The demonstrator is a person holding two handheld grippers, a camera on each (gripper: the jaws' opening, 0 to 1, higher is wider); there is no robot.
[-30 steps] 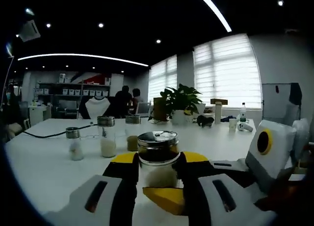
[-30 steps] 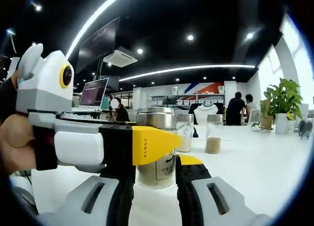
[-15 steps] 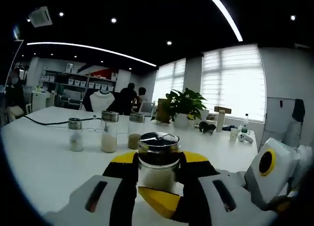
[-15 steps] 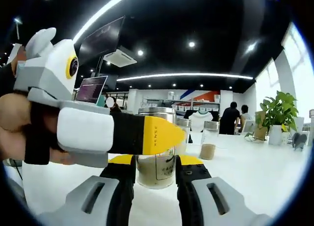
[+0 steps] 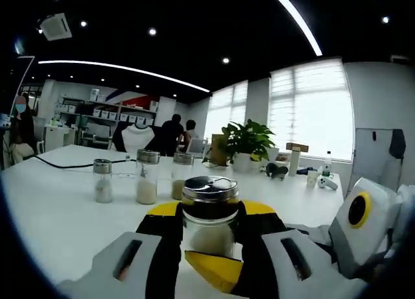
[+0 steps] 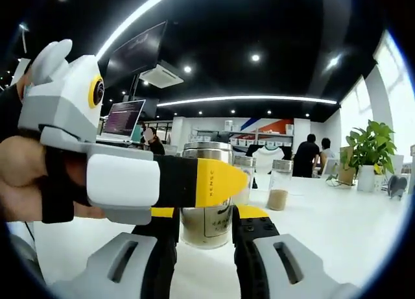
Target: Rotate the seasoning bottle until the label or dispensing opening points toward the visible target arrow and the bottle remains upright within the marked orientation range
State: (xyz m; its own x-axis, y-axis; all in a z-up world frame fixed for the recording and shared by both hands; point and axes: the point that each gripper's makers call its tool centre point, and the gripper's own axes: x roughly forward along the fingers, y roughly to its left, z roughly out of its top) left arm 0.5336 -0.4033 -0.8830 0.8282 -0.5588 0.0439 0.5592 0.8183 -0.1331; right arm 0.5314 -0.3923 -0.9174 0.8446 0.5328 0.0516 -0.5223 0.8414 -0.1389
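Two grippers are pinching one seasoning bottle (image 5: pixel 209 215) standing upright on the white table (image 5: pixel 58 215).
Left gripper (image 5: pixel 209 231) is clamping the glass body between its black-and-yellow jaws, under the metal shaker lid; the right gripper (image 6: pixel 206 229) is squeezing the same bottle, its label facing that camera. Three other shaker jars (image 5: pixel 144 176) are standing in a row behind, with a potted plant (image 5: pixel 247 141) farther back.

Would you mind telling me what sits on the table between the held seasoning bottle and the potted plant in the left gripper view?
In the left gripper view, bare white table separates the seasoning bottle from the potted plant.
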